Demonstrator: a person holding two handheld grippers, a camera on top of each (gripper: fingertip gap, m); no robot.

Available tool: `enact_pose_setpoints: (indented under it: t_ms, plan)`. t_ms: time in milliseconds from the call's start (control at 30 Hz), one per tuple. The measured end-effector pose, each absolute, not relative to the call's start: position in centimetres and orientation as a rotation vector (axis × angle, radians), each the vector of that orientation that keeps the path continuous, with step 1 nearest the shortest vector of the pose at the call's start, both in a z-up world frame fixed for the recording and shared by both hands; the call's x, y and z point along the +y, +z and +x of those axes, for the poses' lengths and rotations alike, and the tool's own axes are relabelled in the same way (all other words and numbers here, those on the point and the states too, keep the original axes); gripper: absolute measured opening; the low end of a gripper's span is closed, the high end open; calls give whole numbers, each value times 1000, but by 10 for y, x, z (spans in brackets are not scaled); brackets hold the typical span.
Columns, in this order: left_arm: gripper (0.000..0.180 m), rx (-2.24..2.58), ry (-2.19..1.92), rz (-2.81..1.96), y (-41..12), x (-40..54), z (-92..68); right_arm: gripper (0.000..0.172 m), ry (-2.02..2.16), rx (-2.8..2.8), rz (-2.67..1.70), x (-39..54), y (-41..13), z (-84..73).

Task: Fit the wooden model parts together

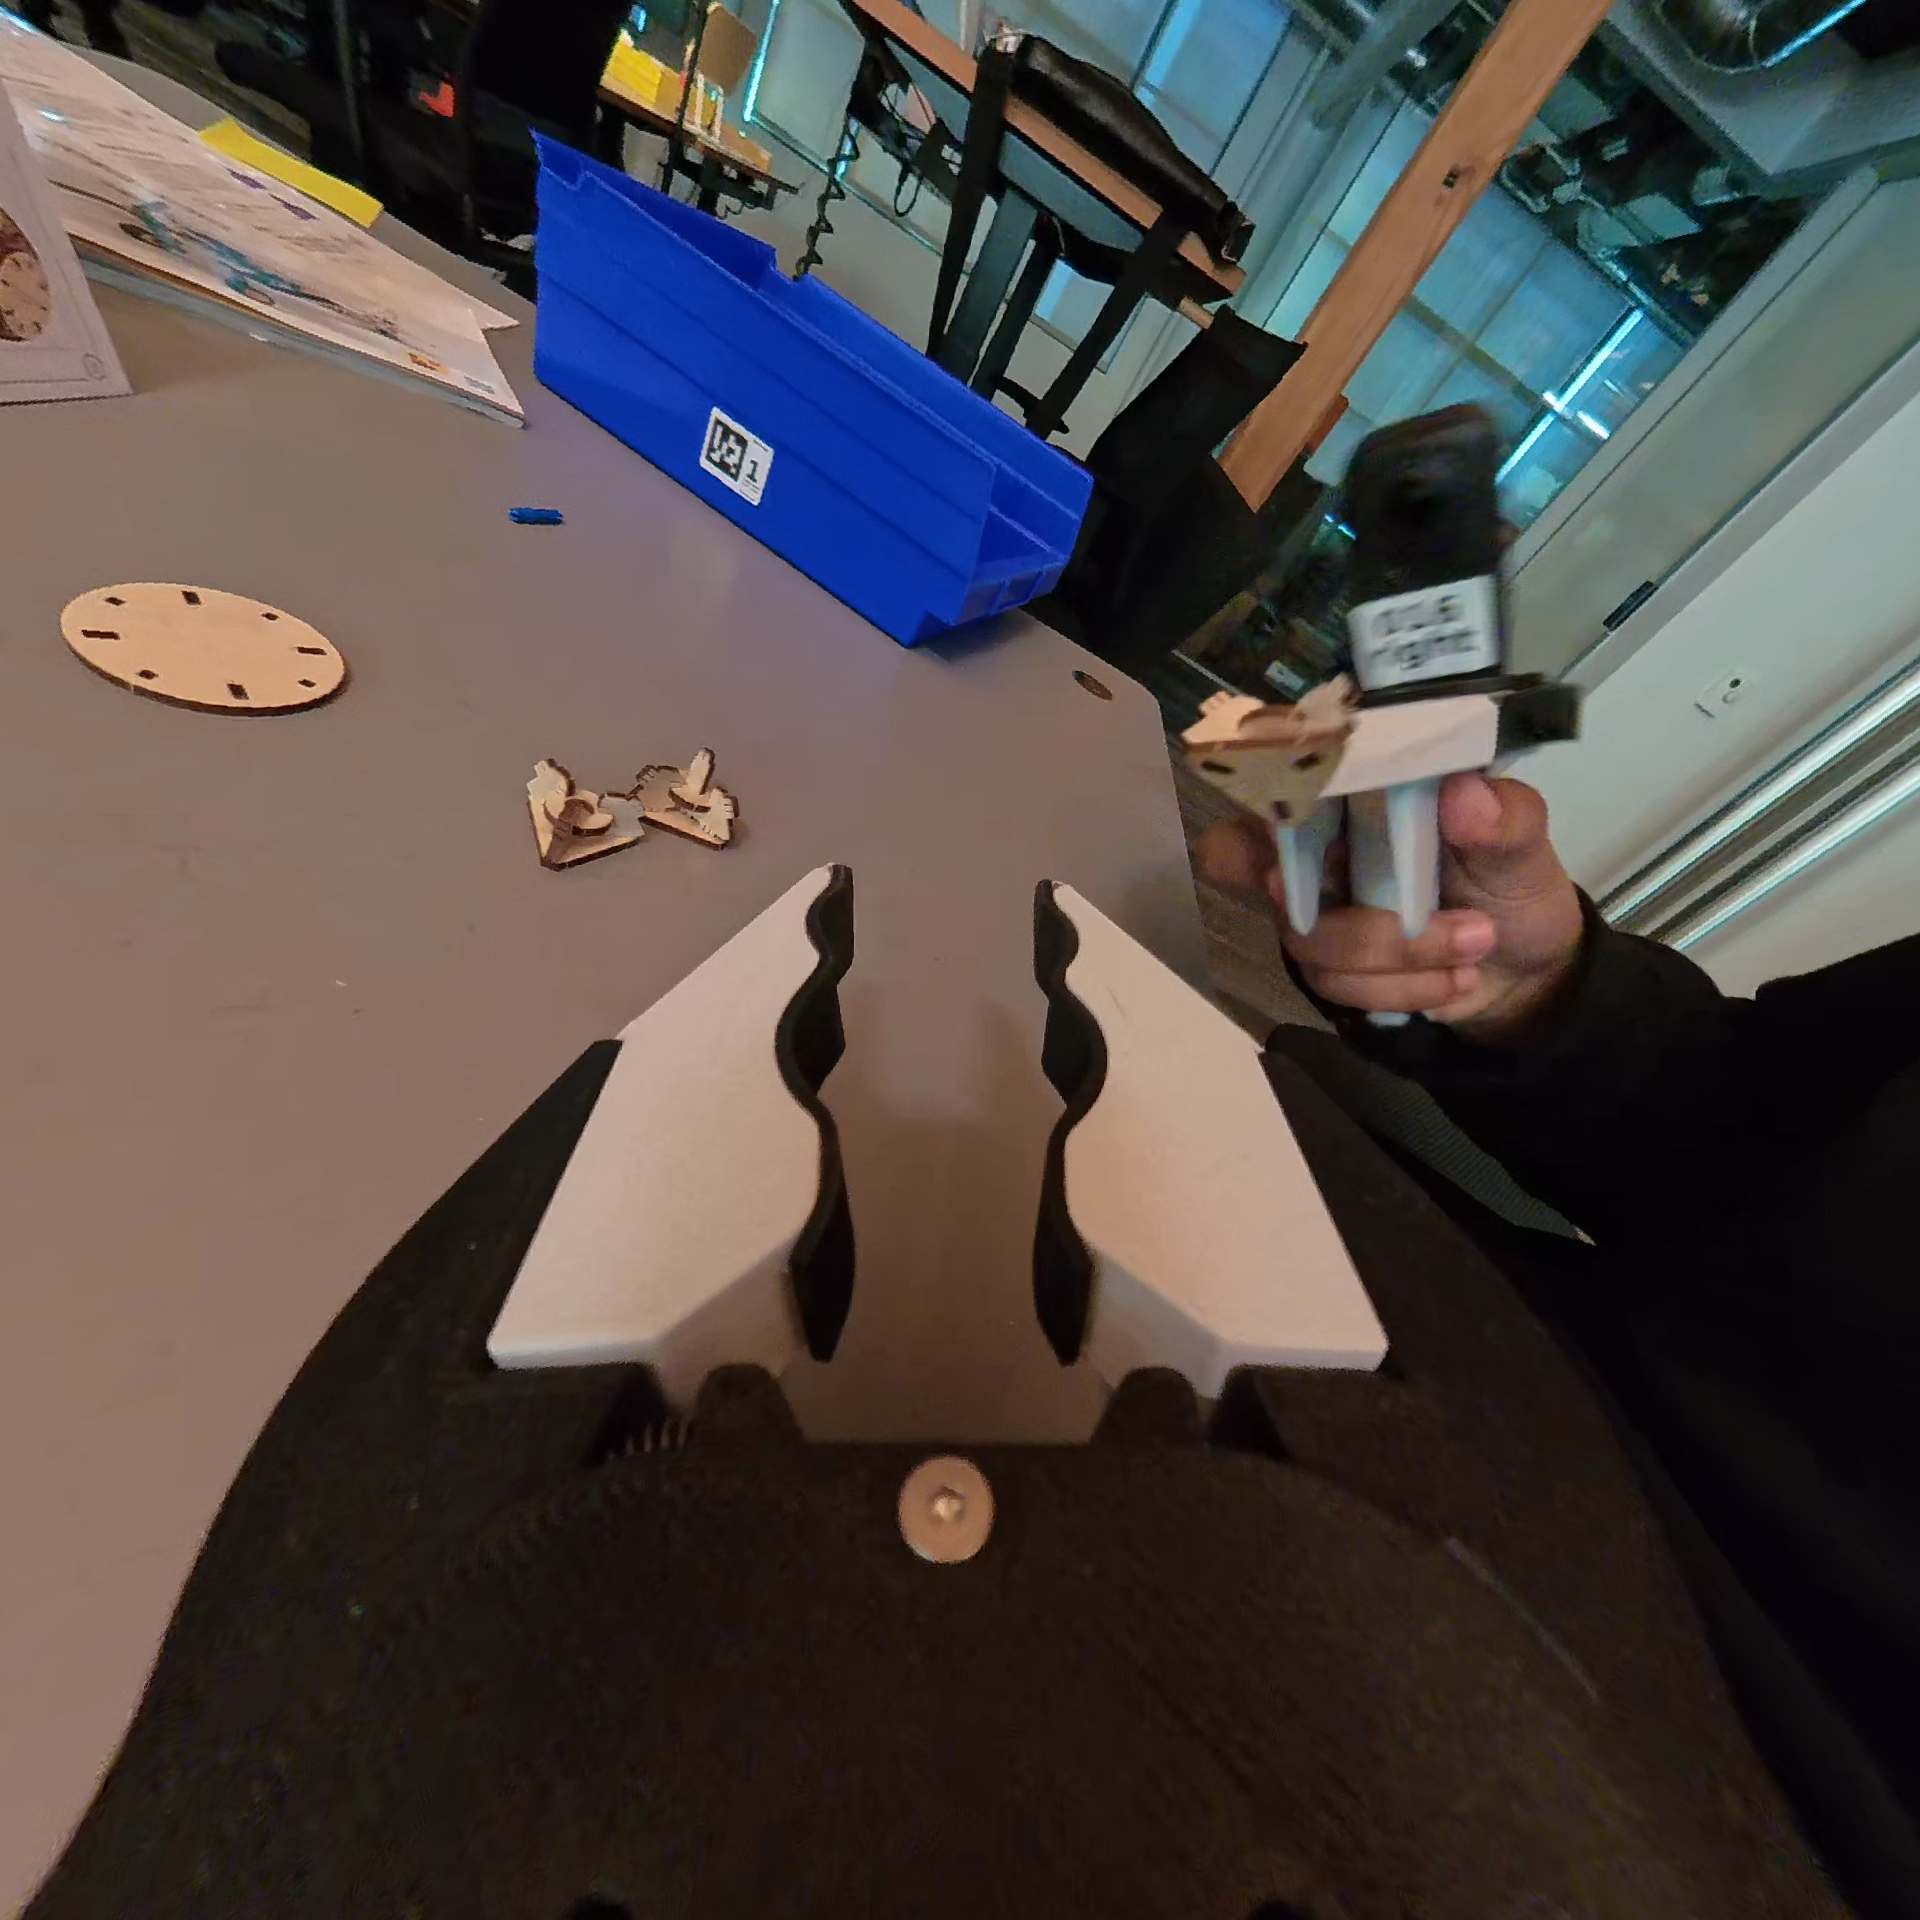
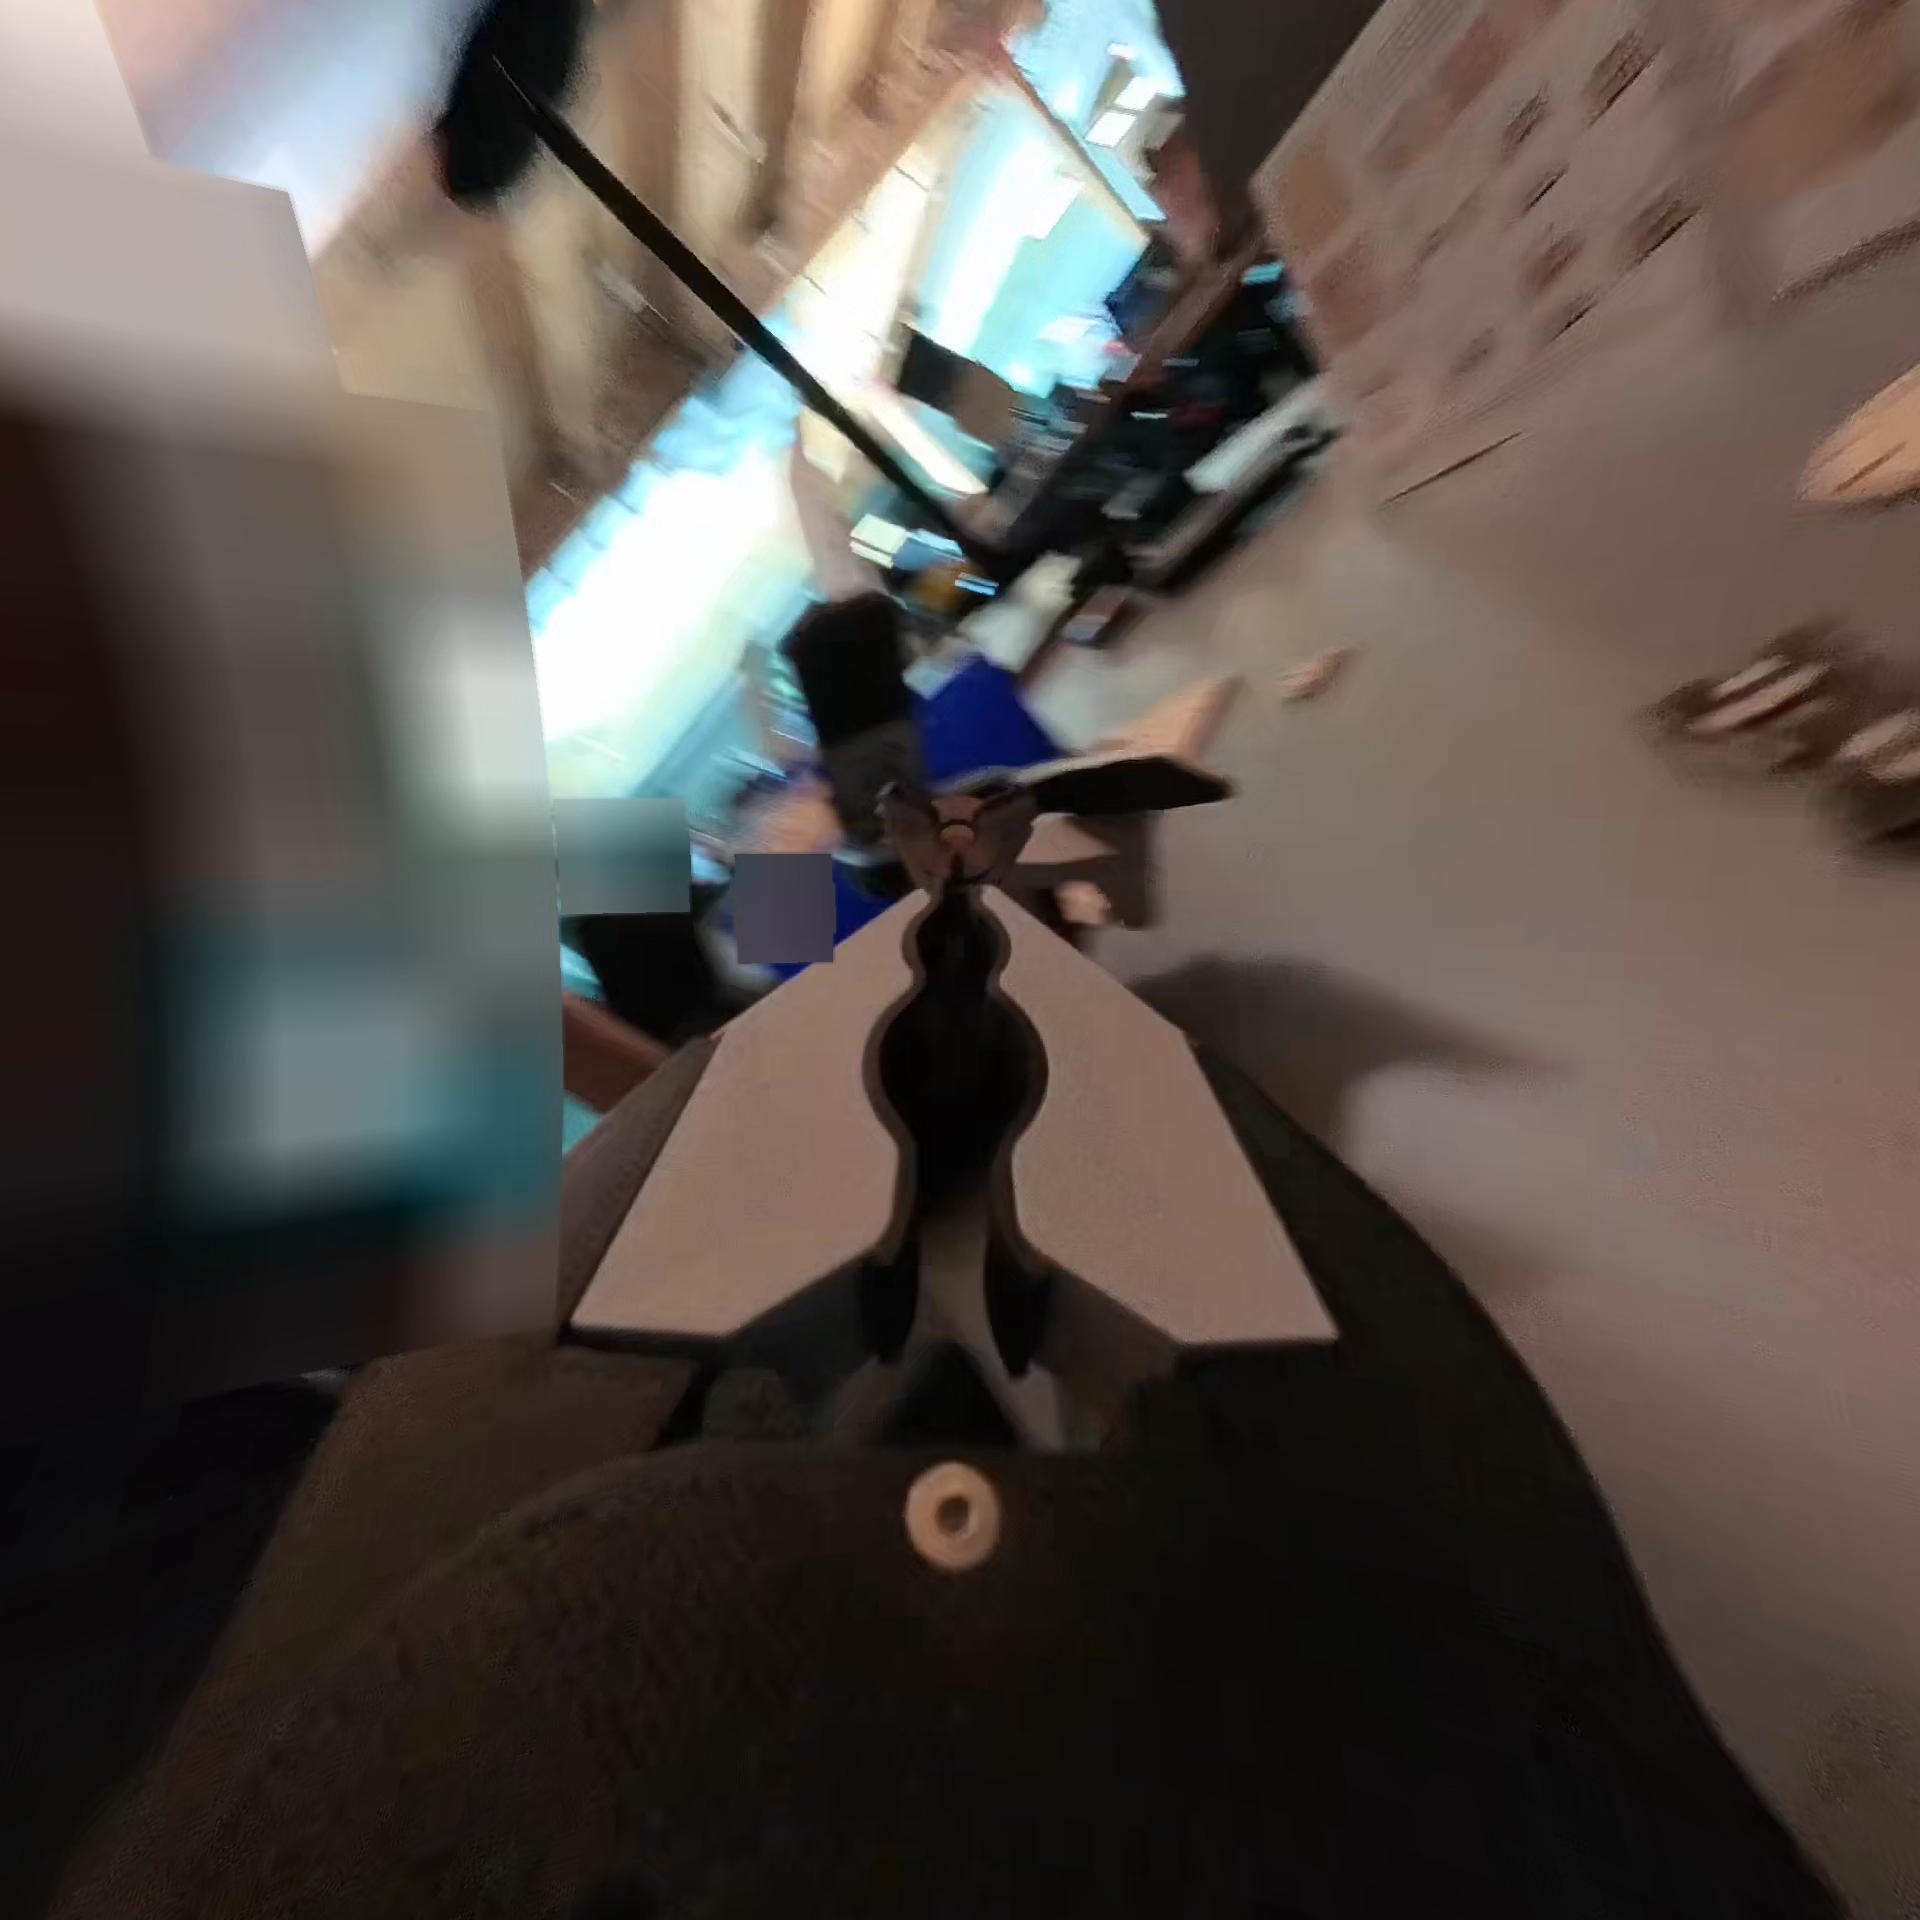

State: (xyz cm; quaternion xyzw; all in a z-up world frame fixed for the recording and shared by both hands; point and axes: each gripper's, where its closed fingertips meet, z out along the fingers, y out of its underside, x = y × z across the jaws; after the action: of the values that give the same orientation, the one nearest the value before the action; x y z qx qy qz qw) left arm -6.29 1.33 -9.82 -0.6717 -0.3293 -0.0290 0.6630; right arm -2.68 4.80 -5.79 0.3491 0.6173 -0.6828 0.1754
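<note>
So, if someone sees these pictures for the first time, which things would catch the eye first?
Probably the long bright blue plastic bin, standing near the far edge of the grey table. Next, the right claw, raised beyond the table's right edge, shut on a small triangular light-wood assembly. The left claw is open above the table, near two similar small wooden pieces and a round slotted wooden disc.

Grey table [image 1: 312,987]: blue bin [image 1: 790,416] at the back, papers [image 1: 260,249] far left, black bag [image 1: 1122,114] on a desk behind.
</note>
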Motion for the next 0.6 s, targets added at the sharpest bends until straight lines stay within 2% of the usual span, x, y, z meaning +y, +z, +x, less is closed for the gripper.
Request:
enact_pose_setpoints:
  t_ms: [100, 233, 433, 600]
  plan:
    - [34, -743, -77, -1509, -97, 14, -63, 1, -1993, 2383, 899, 52, -62, -32]
    - [34, -739, -79, -1514, -98, 15, -62, 1, -2081, 2795, 562, 46, -47, -21]
    - [34, -740, -80, -1512, -98, 14, -62, 0, -2380, 3020, -163, 33, -25, 11]
    - [34, -736, -86, -1516, -98, 15, -61, 0, -2491, 2924, -195, 35, -16, 17]
